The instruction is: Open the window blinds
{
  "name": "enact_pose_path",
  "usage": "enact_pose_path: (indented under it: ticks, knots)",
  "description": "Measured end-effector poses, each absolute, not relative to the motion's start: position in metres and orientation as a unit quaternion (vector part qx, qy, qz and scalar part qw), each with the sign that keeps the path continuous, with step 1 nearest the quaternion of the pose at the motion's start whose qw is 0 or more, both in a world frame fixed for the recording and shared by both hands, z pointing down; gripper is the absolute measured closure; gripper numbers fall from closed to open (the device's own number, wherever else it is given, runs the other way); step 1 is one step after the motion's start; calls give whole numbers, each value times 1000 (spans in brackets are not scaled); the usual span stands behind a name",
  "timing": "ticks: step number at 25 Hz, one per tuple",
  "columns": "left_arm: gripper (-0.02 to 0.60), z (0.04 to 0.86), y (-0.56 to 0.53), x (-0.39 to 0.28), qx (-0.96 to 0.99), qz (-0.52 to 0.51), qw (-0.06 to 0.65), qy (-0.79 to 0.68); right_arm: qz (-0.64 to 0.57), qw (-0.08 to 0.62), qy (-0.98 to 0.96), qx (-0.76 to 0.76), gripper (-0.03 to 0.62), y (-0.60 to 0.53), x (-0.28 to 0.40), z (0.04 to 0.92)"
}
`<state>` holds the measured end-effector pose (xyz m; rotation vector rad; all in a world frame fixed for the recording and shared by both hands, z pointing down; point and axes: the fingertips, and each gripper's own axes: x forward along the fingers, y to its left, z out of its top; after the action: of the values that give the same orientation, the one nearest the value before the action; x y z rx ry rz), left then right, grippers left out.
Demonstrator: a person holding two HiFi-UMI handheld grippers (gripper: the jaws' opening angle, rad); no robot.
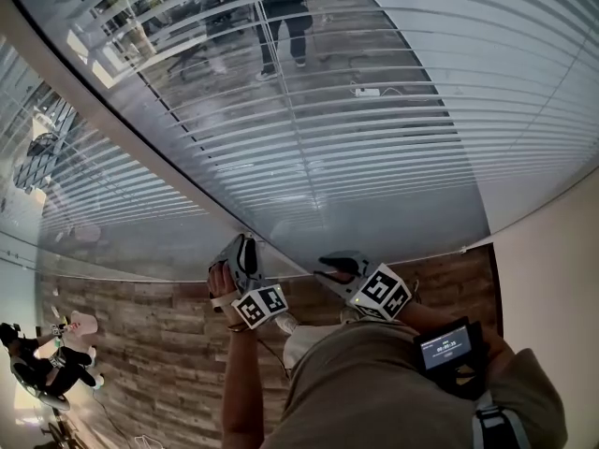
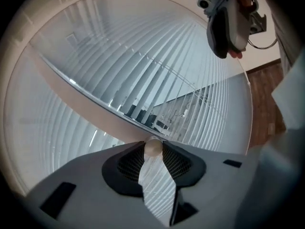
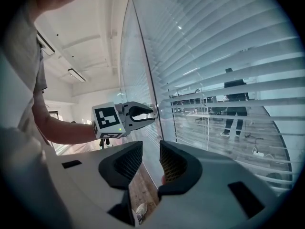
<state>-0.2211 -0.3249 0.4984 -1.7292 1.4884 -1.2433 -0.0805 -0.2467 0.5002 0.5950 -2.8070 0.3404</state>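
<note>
left gripper (image 3: 151, 115): fingers pinch pale tilt wand (image 2: 153, 148) | right gripper (image 3: 150, 152): fingers spread, empty, beside left | window blinds (image 1: 374, 110): just ahead, half see-through | step: likely twisting wand | next: roll wrist, firm grip

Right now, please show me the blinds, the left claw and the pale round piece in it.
blinds (image 1: 393, 148), head view, on a middle slat.
left claw (image 3: 152, 114), right gripper view, between its fingertips.
pale round piece (image 2: 152, 147), left gripper view, on its rounded face.
</note>
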Motion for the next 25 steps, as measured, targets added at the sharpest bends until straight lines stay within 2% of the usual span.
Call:
enact_pose_path:
  ticks: [19, 25]
  knots:
    - [445, 508, -322, -219, -710, -349, 136, 597, 124, 113, -963, 211, 477, -234, -65, 509]
    - [430, 492, -304, -214, -737, -285, 97, 605, 128, 107, -961, 220, 477, -241, -62, 502]
